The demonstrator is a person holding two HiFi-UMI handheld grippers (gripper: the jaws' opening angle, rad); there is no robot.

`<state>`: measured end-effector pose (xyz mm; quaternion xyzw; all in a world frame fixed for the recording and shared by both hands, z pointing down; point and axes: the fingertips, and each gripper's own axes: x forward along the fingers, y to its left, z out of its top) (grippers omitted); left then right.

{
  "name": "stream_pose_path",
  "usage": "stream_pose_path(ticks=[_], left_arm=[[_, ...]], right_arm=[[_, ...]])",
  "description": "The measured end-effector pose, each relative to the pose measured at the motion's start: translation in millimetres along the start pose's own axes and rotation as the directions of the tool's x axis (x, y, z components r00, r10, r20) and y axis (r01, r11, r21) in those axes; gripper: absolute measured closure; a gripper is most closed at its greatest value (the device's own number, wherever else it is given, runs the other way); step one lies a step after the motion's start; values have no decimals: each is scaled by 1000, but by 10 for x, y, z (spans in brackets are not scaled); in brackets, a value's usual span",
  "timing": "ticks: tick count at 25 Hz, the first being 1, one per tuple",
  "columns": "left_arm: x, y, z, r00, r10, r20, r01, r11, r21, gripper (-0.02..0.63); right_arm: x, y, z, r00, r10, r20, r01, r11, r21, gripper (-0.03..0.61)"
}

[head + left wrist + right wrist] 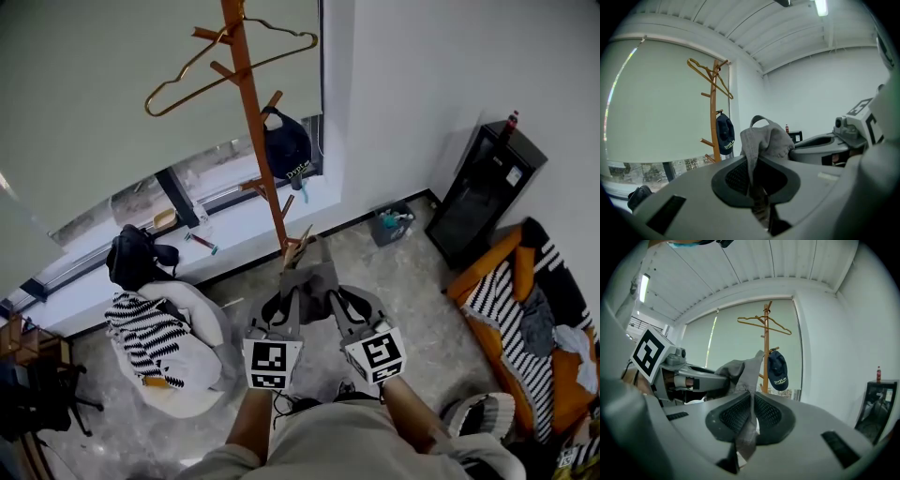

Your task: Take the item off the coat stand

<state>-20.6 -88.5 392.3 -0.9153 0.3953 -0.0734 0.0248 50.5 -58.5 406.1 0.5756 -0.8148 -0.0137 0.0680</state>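
Note:
A grey garment (309,279) hangs between my two grippers, below and in front of the orange wooden coat stand (255,127) and apart from it. My left gripper (292,292) is shut on its left part, and the cloth (765,140) bunches up out of the jaws (753,177). My right gripper (330,294) is shut on its right part, with the cloth (746,373) pinched between the ribbed pads (768,413). A dark blue cap (286,145) hangs on a lower peg. A bare wire hanger (225,58) sits at the top.
A white beanbag (192,361) with a striped cloth (145,336) and a black bag (133,255) lie left by the window sill. A black cabinet (486,192) stands at the right wall, a small bin (390,225) beside it. An orange sofa (525,323) fills the right corner.

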Motion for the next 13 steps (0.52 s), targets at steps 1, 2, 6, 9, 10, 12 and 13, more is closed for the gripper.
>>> stream_pose_path(ticks=[1,2,6,9,10,12,13], left_arm=[[3,-8,2,1000,3,-2,-3,1000,1,581],[8,-17,3,1000,7,-4,-7,1000,4,581],[26,-34,-10,1000,21,-14,-21,1000,6,581],[40,-30,-13,1000,24,-20,-24,1000,-1,581],[49,-24,-9,999,26,-21,-26,1000,-2,581],[73,-7,5,999,32,-20,-32,999,0,581],[87,2,13,999,35,-19,-35,999,1,581]], right_arm=[[-3,-5,-2,1000,6,3,-6,1000,1,552],[-5,-10,-6,1000,11,7,-11,1000,2,552],[-5,-34,-40,1000,24,-4,-24,1000,11,552],[7,-57,-34,999,31,5,-31,999,15,552],[14,-67,-25,999,33,9,-33,999,14,552],[34,-88,-8,999,37,14,-38,999,12,552],[44,-98,1,999,40,17,-40,999,10,552]])
